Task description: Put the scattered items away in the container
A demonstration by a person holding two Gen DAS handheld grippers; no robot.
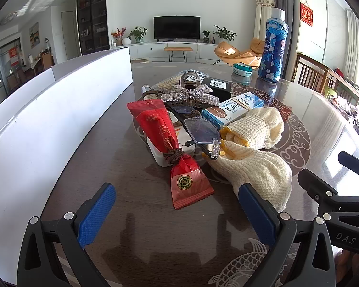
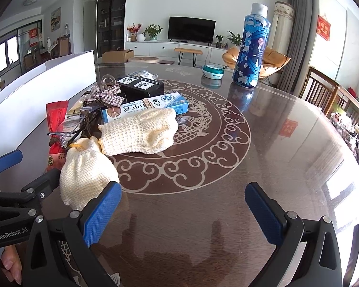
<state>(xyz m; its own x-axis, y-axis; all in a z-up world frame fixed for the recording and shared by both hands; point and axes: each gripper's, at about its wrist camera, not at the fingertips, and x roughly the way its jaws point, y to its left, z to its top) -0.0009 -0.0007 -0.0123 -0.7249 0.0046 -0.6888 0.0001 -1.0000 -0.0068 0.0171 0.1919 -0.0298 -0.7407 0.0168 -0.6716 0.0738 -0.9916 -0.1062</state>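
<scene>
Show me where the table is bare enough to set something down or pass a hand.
Free: the wide stretch right of the knit gloves, reaching the table edge, short of the blue bottle and teal tub. Also the strip between the right gripper and the gloves. Crowded: the pile from the red packet to the black box, beside the white container.

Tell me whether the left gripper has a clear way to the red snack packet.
Probably yes. The left gripper has its jaws wide open and empty, and the red snack packet lies just ahead on the table, its near end uncovered.
</scene>
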